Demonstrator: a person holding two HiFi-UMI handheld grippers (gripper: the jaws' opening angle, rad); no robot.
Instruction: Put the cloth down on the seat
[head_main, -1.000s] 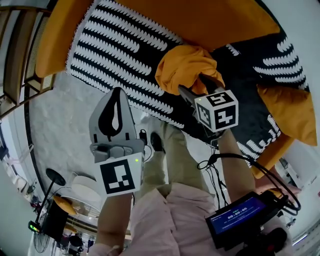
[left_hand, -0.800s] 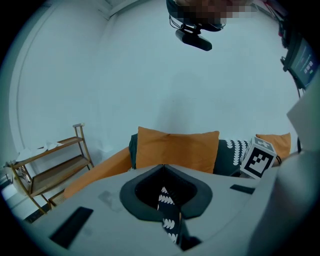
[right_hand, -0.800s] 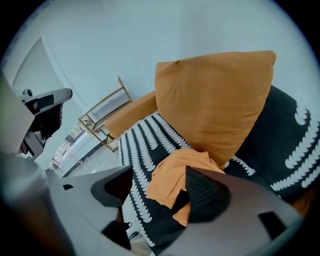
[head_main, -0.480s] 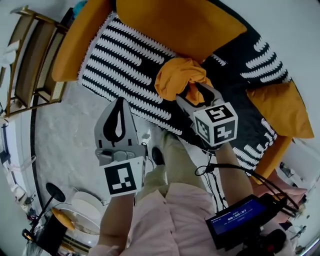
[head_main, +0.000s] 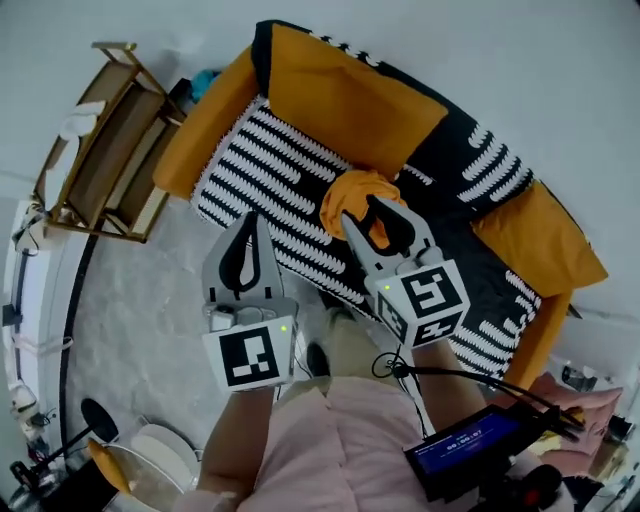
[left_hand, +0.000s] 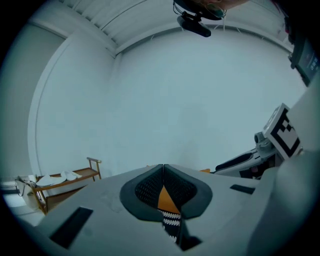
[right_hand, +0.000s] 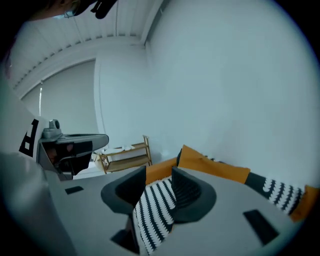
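Setting down: by the look of it the step is all but done; a clean finish calls for drawing the right hand-held gripper (head_main: 372, 210) straight back from the cloth (head_main: 352, 188), so that no fold catches and drags off the seat (head_main: 270, 170).
Wooden rack: stands at far left, beside the sofa's orange arm (head_main: 190, 135).
Left hand-held gripper (head_main: 251, 220): jaws pressed together at the tips with nothing between them, held over the floor in front of the sofa, well apart from the cloth.
Cloth: orange, bunched in a heap, lies on the black-and-white striped seat cover below the orange backrest (head_main: 350, 100).
Right hand-held gripper: jaws spread wide and empty; its own view shows only the striped cover between them. From the head view it hovers just in front of the heap; whether it touches cannot be told.
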